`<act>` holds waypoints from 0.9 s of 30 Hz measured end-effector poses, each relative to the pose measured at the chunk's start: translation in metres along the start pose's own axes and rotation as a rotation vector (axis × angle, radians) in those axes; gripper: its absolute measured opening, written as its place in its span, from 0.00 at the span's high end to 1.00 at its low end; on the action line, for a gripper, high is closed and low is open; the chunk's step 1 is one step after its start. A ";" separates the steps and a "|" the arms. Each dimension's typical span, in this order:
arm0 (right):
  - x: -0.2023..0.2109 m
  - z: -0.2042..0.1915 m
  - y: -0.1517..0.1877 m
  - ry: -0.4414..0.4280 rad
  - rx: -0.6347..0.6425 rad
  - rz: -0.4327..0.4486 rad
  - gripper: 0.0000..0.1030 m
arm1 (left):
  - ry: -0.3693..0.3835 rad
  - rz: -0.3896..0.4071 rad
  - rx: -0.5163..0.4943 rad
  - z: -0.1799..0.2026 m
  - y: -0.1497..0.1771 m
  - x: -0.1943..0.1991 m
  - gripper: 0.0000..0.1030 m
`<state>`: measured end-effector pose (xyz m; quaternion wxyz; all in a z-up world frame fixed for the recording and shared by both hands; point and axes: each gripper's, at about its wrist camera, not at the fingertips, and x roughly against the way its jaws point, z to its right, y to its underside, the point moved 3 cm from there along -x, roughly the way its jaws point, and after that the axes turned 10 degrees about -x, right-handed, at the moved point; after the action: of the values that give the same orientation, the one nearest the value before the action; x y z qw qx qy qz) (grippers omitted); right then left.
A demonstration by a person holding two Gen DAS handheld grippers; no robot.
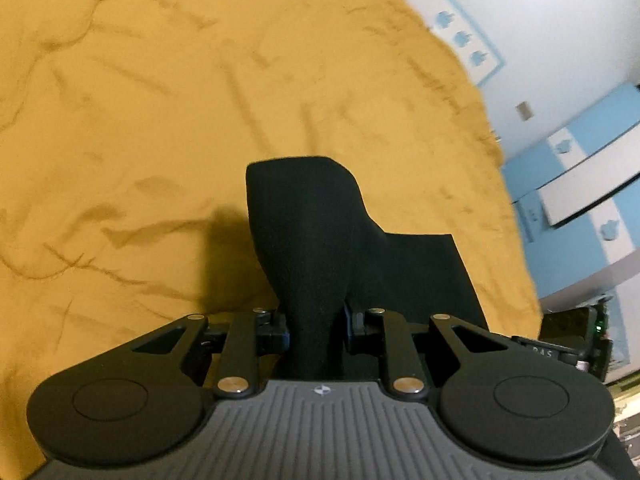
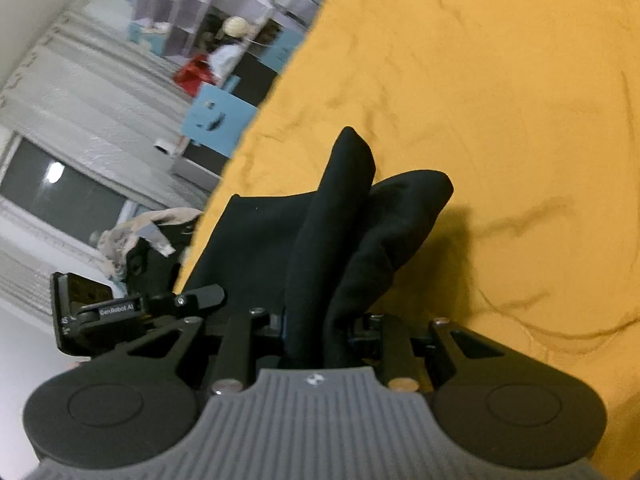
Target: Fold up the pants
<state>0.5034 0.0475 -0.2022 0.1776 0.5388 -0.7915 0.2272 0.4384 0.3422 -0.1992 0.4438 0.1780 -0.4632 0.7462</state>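
We hold two grippers over a bed covered with a wrinkled mustard-yellow bedspread point(image 1: 160, 120). Both are clamped on black pants point(image 1: 316, 240), which hang between them near one edge of the bed.

From the left wrist view, our left gripper point(image 1: 316, 332) points forward and down toward the bedspread, its two fingers closed tight on a gathered bunch of the dark fabric. The cloth rises from the jaws in a rounded fold, and a flat panel of it spreads toward the bed's right edge. The other gripper's body peeks in at the right, beside that edge.

From the right wrist view, our right gripper point(image 2: 320, 332) is tilted, so the bed's edge runs diagonally. Its fingers pinch two thick folds of the pants point(image 2: 340, 220), which stand up from the jaws, with a flat section lying toward the bed's left edge. Beyond that edge we see blue and white shelving point(image 2: 216, 32), blurred.
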 end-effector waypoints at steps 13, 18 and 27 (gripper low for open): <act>0.014 0.058 0.045 0.021 -0.032 -0.057 0.68 | 0.012 0.044 0.168 -0.063 0.062 0.000 0.54; 0.038 0.066 0.064 0.041 -0.021 -0.014 0.66 | -0.021 0.052 0.132 -0.045 0.080 0.023 0.50; 0.088 0.029 0.090 0.262 0.268 0.140 0.66 | -0.333 -0.044 -0.172 0.011 0.124 0.049 0.46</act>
<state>0.3871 -0.0083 -0.1951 0.1897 0.4668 -0.7600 0.4105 0.3074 0.3355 -0.2267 0.3909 0.2705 -0.5882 0.6543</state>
